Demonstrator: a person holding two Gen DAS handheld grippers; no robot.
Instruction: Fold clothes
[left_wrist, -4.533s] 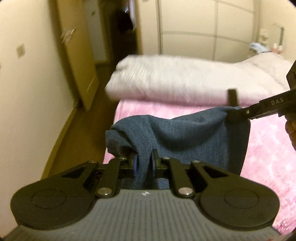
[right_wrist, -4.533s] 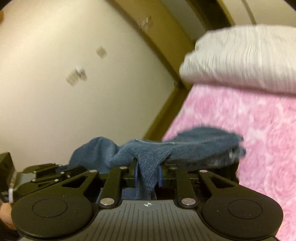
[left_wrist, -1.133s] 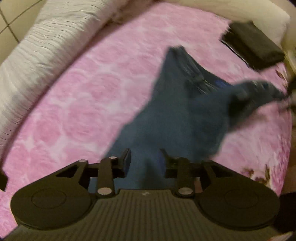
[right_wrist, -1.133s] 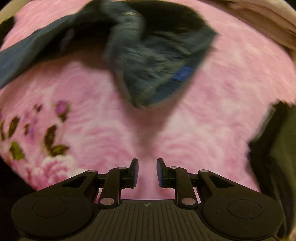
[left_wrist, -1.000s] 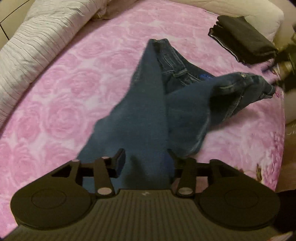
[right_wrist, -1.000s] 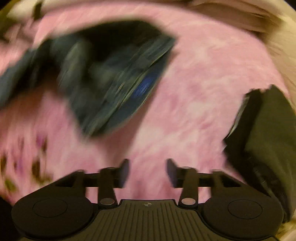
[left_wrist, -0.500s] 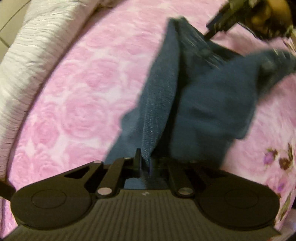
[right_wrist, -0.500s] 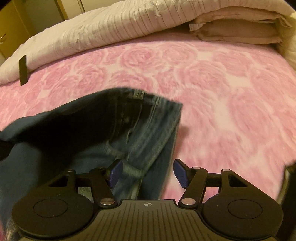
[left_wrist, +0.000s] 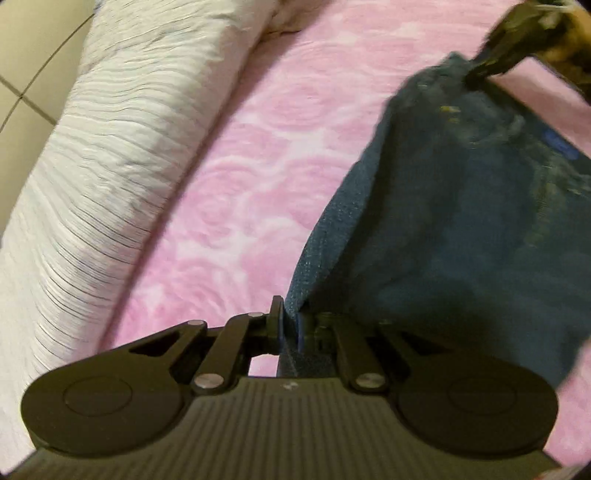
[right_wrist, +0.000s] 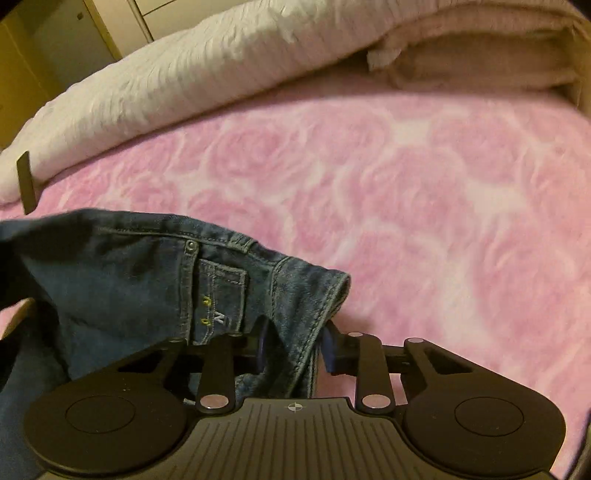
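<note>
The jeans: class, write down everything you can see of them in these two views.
The jeans are dark blue denim with a stitched waistband, a rivet and a small pocket with yellow marks. They hang rumpled above the pink rose-patterned bedcover. The left gripper is shut on one fabric edge; the right gripper has the waistband corner between its closing jaws.

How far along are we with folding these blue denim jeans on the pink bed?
Early. Done: nothing looks folded yet; the blue denim jeans lie bunched on the pink rose-patterned bedspread. In hand: the left gripper is shut on a denim edge, and the right gripper is closing around the waistband corner. Left: spreading them flat, then every fold.
</note>
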